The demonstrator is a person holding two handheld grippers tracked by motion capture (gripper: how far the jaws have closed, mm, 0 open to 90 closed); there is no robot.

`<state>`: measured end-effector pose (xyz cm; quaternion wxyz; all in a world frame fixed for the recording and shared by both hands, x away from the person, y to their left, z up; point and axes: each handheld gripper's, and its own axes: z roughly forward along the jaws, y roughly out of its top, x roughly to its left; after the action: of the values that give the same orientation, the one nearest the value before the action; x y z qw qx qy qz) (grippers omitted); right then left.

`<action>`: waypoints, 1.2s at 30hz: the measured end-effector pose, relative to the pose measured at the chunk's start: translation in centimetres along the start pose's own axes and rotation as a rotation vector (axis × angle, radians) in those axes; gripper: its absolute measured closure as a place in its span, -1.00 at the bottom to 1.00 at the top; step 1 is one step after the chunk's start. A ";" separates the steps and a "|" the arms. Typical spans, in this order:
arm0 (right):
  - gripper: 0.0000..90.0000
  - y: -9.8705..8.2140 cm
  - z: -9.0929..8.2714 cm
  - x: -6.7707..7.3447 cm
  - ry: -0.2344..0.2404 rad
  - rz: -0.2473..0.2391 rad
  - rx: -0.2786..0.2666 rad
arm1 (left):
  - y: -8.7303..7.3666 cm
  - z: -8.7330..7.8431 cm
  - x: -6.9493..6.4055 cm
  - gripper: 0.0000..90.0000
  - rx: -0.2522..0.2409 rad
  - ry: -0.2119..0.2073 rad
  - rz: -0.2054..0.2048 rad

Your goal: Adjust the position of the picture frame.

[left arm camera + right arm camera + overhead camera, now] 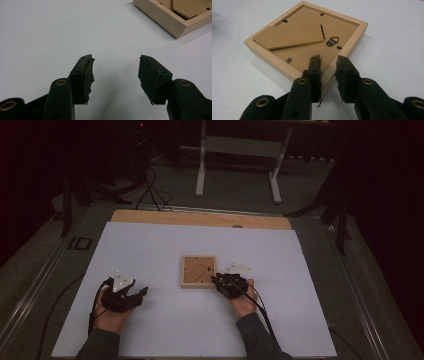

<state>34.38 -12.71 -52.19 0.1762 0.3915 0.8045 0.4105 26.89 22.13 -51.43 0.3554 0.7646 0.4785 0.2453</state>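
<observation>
My tabletop (150, 250) is covered with a big white sheet, and a strip of bare wood shows along its far edge at twelve o'clock. A small square wooden picture frame (198, 271) lies flat near the middle with its brown back facing up. My right gripper (218, 281) sits at about four o'clock from the frame, and its jaws are right at the frame's near right corner. I cannot tell from up here if they pinch it. My left gripper (142, 292) rests at about eight o'clock from the frame, well apart from it, with its jaws pointing toward three o'clock.
</observation>
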 end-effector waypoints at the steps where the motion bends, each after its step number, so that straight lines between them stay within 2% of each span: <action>1: 0.64 0.0 0.0 0.1 0.001 0.002 -0.001 | 0.0 0.0 0.0 0.00 0.000 0.000 0.000; 21: 0.62 0.1 0.2 0.3 0.004 0.000 -0.005 | 0.0 -0.1 0.1 0.00 -0.004 0.000 -0.001; 30: 0.30 0.4 -0.4 0.0 0.010 -0.020 0.007 | 0.0 -0.1 0.1 0.00 -0.005 -0.002 0.001; 36: 0.20 0.5 -1.1 0.0 0.015 -0.039 0.009 | 0.0 0.0 0.1 0.00 -0.006 -0.001 0.000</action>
<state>33.97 -13.06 -51.13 0.1764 0.3733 0.8152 0.4062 26.95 22.20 -51.39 0.3578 0.7636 0.4777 0.2465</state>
